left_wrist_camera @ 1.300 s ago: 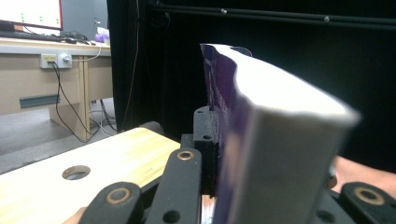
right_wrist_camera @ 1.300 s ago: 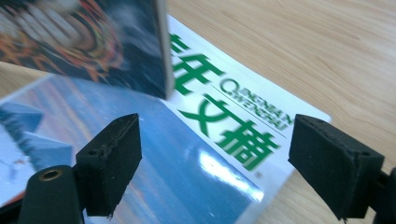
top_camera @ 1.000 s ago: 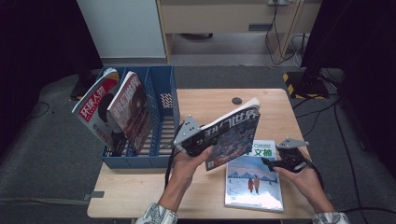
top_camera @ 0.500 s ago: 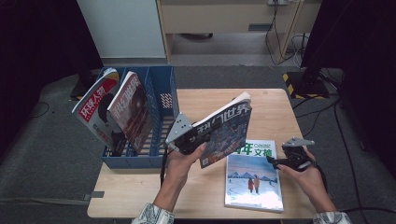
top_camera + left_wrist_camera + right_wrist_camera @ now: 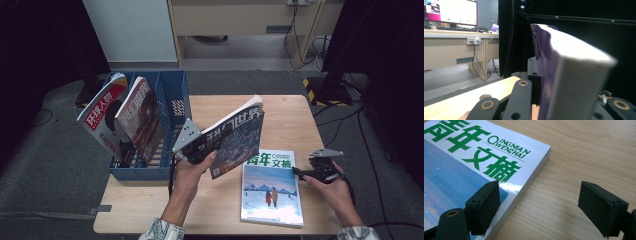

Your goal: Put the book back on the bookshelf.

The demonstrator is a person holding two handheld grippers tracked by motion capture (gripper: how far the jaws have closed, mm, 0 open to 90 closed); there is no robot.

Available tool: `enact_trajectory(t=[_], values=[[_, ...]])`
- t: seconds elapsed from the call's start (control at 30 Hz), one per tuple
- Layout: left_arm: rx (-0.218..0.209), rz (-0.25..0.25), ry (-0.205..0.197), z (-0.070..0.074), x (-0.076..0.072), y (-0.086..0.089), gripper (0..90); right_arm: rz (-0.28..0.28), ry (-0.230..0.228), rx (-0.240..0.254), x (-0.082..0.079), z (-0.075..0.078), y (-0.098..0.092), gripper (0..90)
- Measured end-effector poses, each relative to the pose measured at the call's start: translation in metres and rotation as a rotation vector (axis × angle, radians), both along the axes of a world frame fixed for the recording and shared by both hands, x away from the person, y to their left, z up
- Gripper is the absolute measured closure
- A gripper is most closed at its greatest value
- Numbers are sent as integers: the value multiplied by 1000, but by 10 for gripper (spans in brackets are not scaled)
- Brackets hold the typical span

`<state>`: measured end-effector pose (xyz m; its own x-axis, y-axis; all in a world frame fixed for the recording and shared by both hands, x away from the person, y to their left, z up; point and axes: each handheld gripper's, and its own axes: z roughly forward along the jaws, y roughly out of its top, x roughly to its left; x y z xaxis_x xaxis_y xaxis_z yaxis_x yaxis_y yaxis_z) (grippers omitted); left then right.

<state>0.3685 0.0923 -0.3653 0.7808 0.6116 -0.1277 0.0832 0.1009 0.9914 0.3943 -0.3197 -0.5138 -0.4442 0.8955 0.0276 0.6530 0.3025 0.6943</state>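
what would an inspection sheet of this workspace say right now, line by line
surface: wooden table, bare wood at the far side
job's things: dark magazine held up off the table; white magazine lying flat near the front edge
clutter: blue file rack at the table's left with two magazines leaning in it; small round object on the wood
grippers: left gripper shut on the dark magazine; right gripper open, low at the white magazine's edge
cables: cords on the floor beyond the table
surroundings: desk with monitor, dark curtains
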Motion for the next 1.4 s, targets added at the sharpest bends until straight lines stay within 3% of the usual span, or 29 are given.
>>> enact_trajectory(t=[0.4, 0.63, 0.87, 1.1, 1.4], values=[[-25, 21, -12, 12, -4, 11, 824, -5, 17, 55, 2, -5, -7, 159], [-30, 31, -12, 16, -5, 16, 824, -30, -12, 73, 2, -1, -18, 178], [-29, 38, -10, 17, -5, 20, 824, -47, 10, 26, 2, -5, -20, 177], [-29, 49, -12, 19, -6, 23, 824, -15, 61, -42, 3, -13, -17, 162], [-45, 62, -18, 27, -10, 30, 824, -21, 33, -32, 1, -16, -17, 153]])
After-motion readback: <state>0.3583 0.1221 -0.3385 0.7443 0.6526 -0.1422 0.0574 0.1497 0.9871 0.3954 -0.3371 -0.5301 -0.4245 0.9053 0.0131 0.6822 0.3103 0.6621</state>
